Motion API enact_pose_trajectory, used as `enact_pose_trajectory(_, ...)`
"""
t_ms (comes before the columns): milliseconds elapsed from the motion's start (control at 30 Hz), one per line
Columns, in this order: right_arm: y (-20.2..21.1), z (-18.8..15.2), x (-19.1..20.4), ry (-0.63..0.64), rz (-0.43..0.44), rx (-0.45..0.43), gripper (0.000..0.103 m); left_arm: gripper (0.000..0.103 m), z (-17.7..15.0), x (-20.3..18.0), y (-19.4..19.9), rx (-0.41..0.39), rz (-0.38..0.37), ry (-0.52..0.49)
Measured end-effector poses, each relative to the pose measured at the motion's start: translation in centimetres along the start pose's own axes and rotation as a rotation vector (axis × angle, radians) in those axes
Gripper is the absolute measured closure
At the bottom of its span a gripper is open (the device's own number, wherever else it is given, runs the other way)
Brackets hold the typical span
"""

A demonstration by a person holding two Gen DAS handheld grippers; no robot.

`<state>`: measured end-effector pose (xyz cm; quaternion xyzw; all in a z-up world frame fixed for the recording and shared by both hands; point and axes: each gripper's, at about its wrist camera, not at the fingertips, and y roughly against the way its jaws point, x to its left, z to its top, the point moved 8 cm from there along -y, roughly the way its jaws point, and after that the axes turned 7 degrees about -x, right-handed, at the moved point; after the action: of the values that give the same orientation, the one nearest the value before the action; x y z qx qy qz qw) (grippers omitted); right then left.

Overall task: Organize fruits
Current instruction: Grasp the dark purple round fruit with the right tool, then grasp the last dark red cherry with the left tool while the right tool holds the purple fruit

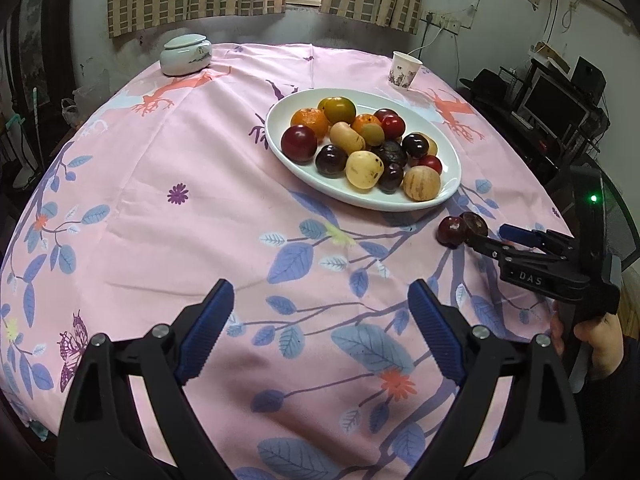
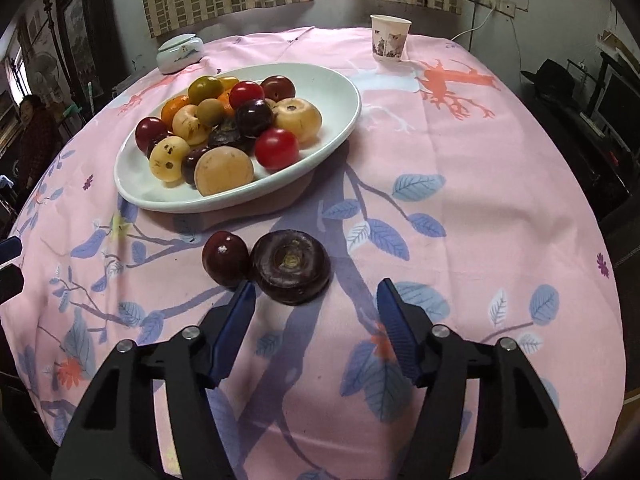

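Note:
A white oval plate [image 1: 448, 148] [image 2: 340, 92] holds several fruits: oranges, red and dark plums, pale yellow ones. Two fruits lie on the pink cloth in front of it, touching each other: a red plum [image 1: 451, 230] [image 2: 224, 257] and a dark flat round fruit [image 1: 477, 220] [image 2: 292, 266]. My right gripper [image 1: 486, 236] [image 2: 316, 300] is open just short of the dark fruit, whose near edge lies by the left fingertip; the pads do not press on it. My left gripper [image 1: 320, 304] hangs wide open over bare cloth, well to the left of the two fruits, holding nothing.
A lidded ceramic jar [image 1: 185, 55] [image 2: 179, 51] stands at the far left of the round table, and a paper cup [image 1: 404, 70] [image 2: 390, 38] at the far right. A person [image 2: 32, 128] stands beyond the left edge. Monitors [image 1: 556, 108] crowd a desk at the right.

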<state>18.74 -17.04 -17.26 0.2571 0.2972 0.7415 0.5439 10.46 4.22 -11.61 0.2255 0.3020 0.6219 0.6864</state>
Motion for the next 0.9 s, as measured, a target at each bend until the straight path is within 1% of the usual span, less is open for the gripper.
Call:
enact_pose_trajectory(67,-0.9,0.1,0.4,0.008,0.023,0.021,0.041,0.013,-0.2,-0.2,-0.3,0.011,-0.007,-0.002)
enact_pose_trajectory(133,-1.6,0.5,0.7,0.034,0.008,0.027,0.041,0.013,-0.3,-0.5,-0.5,0.018,-0.012,-0.006)
enact_pose_trajectory(167,-1.8,0.7,0.8,0.046,0.002,0.028,0.046,0.013,-0.3,-0.7,-0.6,0.02,-0.013,-0.009)
enact_pose_trajectory(200,-2.0,0.9,1.0,0.056,0.002,0.028,0.056,0.013,-0.3,-0.9,-0.7,0.023,-0.016,-0.013)
enact_pose_trajectory(233,-2.1,1.1,1.2,0.064,0.005,0.029,0.062,0.013,-0.3,-1.1,-0.7,0.025,-0.017,-0.017)
enact_pose_trajectory(333,-1.3,1.0,1.1,0.036,0.013,0.044,0.062,0.013,-0.2,-2.1,-0.8,0.031,-0.016,-0.04)
enact_pose_trajectory(433,1.7,0.6,0.1,-0.011,-0.005,-0.013,0.062,0.013,0.3,-3.7,-1.3,0.034,-0.024,-0.061)
enact_pose_trajectory(500,4.0,-0.4,-1.2,-0.055,-0.015,-0.059,0.062,0.013,0.5,-5.4,-2.1,0.042,-0.034,-0.079)
enact_pose_trajectory(600,6.7,-2.6,-3.0,-0.133,0.01,-0.098,0.062,0.012,0.3,-8.6,-4.4,0.086,-0.048,-0.114)
enact_pose_trajectory(667,7.9,-4.1,-4.1,-0.167,0.022,-0.111,0.062,0.012,0.0,-10.5,-6.3,0.108,-0.021,-0.153)
enact_pose_trajectory(767,9.6,-5.0,-5.5,-0.204,0.046,-0.144,0.062,0.012,0.0,-12.4,-8.7,0.114,0.036,-0.188)
enact_pose_trajectory(900,11.4,-5.1,-6.6,-0.223,0.072,-0.195,0.061,0.012,0.3,-13.1,-11.2,0.138,0.095,-0.162)
